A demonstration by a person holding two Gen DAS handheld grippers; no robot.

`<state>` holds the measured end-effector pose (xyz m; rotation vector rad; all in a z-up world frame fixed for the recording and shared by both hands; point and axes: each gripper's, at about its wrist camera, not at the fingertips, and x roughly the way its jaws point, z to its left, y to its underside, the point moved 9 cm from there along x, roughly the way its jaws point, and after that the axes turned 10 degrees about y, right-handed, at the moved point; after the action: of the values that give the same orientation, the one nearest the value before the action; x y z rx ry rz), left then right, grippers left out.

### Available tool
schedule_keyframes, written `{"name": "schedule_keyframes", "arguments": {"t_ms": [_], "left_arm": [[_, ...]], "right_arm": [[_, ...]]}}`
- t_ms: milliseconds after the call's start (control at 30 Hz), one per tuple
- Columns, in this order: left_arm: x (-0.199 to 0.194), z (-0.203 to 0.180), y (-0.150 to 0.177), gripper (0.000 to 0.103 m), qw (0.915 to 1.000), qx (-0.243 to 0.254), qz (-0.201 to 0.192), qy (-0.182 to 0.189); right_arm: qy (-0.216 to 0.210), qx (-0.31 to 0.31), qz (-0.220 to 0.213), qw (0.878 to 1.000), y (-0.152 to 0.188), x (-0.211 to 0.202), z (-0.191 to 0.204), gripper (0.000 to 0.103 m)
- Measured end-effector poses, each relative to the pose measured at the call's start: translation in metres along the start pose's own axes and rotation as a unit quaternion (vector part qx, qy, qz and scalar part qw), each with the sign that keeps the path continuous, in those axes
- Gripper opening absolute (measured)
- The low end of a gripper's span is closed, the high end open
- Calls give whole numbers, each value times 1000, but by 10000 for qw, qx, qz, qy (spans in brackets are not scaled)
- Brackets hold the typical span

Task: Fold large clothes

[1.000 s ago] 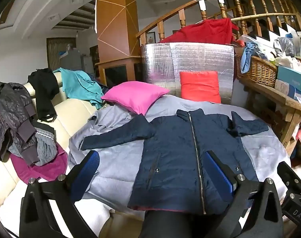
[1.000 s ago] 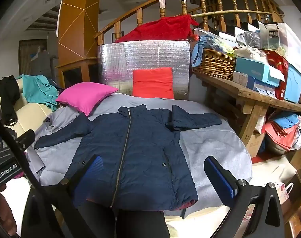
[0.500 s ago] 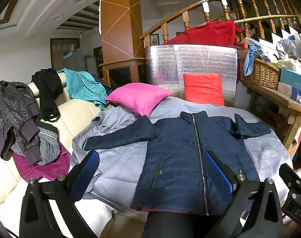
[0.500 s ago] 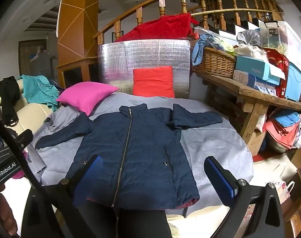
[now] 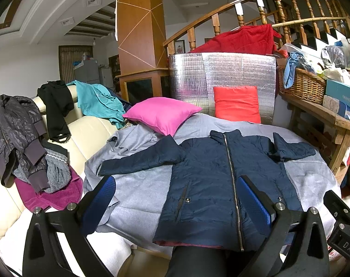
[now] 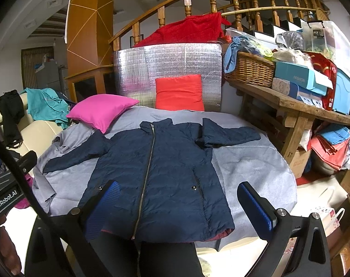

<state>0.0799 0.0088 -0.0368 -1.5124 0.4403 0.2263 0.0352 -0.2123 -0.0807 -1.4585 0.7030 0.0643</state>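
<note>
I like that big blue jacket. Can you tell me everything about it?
The navy puffer jacket lies flat, front up, on a grey cloth. Its silver zipper is closed and each pocket has a snap. One sleeve stretches out straight near the pink pillow; the other bends back. Red lining peeks out at the hem. Nothing grips it.

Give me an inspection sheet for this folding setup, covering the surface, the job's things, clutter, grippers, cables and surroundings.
Surface: grey cloth covering the work top, rumpled at its left edge.
Job's things: navy jacket lying flat, front up, zipped; one sleeve stretched out to the left, the other bent near the collar.
Clutter: pink cushion overlapping the cloth's far left; red cushion propped against the silver foil panel.
Grippers: left gripper and right gripper both open, holding nothing.
Cables: nothing seen.
Surroundings: clothes heaped on a cream sofa to the left; wooden bench with a wicker basket and boxes to the right; staircase railing behind.
</note>
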Motion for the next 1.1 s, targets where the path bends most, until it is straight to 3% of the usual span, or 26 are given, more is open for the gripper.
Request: {"name": "schedule_keyframes", "arguments": {"t_ms": [1100], "left_arm": [[3,2,3,103,10000,63,27,-22]], "right_arm": [[-46,-3,73,10000,5,3,5,103]]}}
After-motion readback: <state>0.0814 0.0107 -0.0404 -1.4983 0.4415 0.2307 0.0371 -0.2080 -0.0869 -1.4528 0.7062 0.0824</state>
